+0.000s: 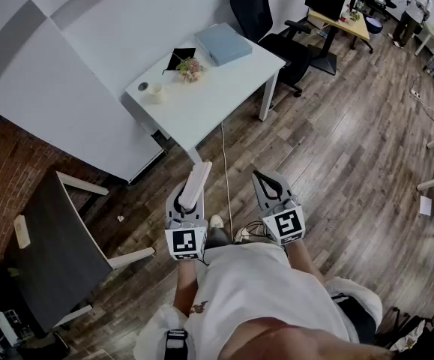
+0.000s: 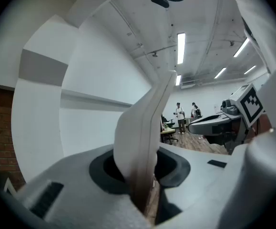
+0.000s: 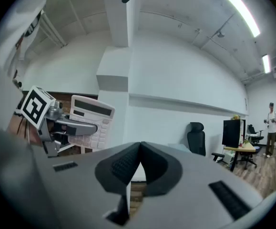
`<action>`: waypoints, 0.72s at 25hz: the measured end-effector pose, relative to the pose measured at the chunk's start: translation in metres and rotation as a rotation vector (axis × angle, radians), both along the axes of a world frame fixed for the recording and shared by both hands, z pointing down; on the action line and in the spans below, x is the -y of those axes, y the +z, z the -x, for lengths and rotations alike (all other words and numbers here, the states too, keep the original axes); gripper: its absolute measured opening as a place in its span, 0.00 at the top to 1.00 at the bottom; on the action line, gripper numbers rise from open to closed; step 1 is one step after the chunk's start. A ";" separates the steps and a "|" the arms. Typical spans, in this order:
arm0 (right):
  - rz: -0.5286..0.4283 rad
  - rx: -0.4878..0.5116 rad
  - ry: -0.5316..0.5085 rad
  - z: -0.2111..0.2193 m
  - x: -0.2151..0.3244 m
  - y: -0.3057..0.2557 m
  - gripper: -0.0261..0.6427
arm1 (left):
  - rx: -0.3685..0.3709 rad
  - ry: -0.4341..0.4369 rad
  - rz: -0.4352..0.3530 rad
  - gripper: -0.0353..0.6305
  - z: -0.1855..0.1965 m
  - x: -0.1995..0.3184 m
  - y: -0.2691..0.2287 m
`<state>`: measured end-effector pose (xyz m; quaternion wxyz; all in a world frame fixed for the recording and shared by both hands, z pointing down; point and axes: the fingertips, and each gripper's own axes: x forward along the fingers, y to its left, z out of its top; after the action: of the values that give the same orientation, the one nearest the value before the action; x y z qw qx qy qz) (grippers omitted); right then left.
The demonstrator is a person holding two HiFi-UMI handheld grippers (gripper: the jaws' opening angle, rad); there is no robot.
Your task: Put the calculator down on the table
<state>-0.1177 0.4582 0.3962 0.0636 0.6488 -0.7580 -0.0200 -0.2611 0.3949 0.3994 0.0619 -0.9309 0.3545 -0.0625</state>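
With the left gripper (image 1: 183,203) clamped only on the lower edge of the calculator (image 1: 198,180) and the white table (image 1: 224,81) well apart, the calculator may slip out on the way.

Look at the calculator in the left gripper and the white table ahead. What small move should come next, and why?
Probably a step forward, carrying the left gripper toward the white table. The gripper is shut on the calculator, which stands on edge, and the table lies well ahead across the wooden floor, likely too far to set anything down yet.
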 end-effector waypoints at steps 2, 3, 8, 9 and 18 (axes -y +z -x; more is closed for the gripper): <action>0.010 0.011 0.003 0.000 -0.001 0.001 0.95 | -0.002 -0.004 0.002 0.78 0.000 -0.001 0.001; 0.010 0.013 0.004 0.000 -0.001 0.002 0.95 | -0.003 -0.006 0.002 0.78 0.000 -0.001 0.001; -0.007 0.003 0.011 -0.004 0.004 -0.001 0.95 | -0.003 -0.010 0.000 0.78 0.000 0.003 -0.001; -0.011 0.000 0.013 -0.005 0.005 -0.002 0.95 | -0.002 -0.010 0.001 0.78 0.001 0.004 -0.001; 0.033 -0.008 0.055 -0.016 0.024 0.007 0.72 | -0.019 0.010 0.013 0.78 -0.013 0.025 0.001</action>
<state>-0.1014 0.4346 0.4033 0.0780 0.6680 -0.7400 -0.0082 -0.2480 0.3698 0.4001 0.0528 -0.9335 0.3502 -0.0558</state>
